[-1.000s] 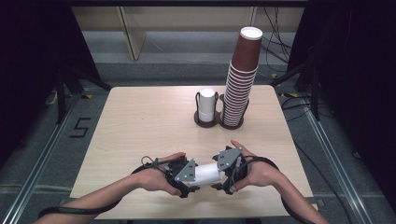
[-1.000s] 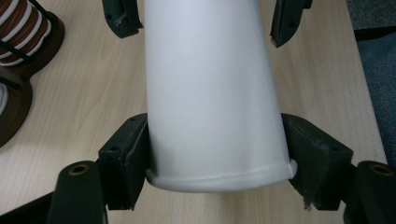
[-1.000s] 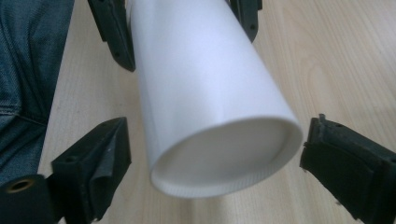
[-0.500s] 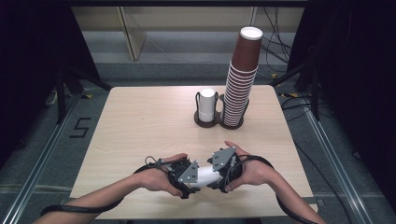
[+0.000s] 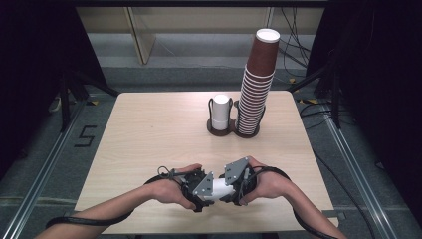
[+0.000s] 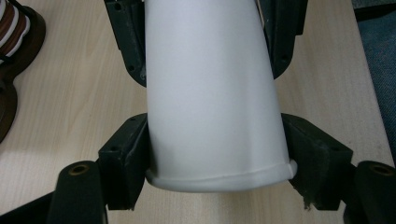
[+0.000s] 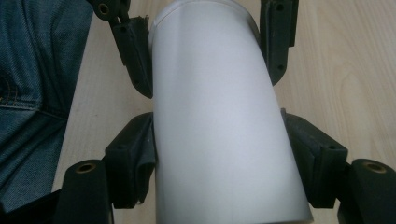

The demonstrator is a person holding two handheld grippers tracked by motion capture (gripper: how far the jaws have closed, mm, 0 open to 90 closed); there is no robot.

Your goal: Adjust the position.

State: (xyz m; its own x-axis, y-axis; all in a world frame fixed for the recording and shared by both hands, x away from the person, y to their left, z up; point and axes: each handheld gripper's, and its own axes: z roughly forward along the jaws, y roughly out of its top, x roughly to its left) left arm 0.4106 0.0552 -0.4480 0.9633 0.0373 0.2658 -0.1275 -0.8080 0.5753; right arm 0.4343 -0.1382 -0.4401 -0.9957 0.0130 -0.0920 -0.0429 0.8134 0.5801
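White and unprinted, the paper cup lies level near the wooden table's front edge, well in front of the tall stack of brown cups. The left gripper clamps its rim end. The right gripper has just closed on the other end, seemingly pressing it. No readable writing on the cup.

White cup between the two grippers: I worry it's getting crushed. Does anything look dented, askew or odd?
Nothing stands out. The white cup lies level between the left gripper and right gripper, both clamped on it, its wall smooth. The brown cup stack stands straight.
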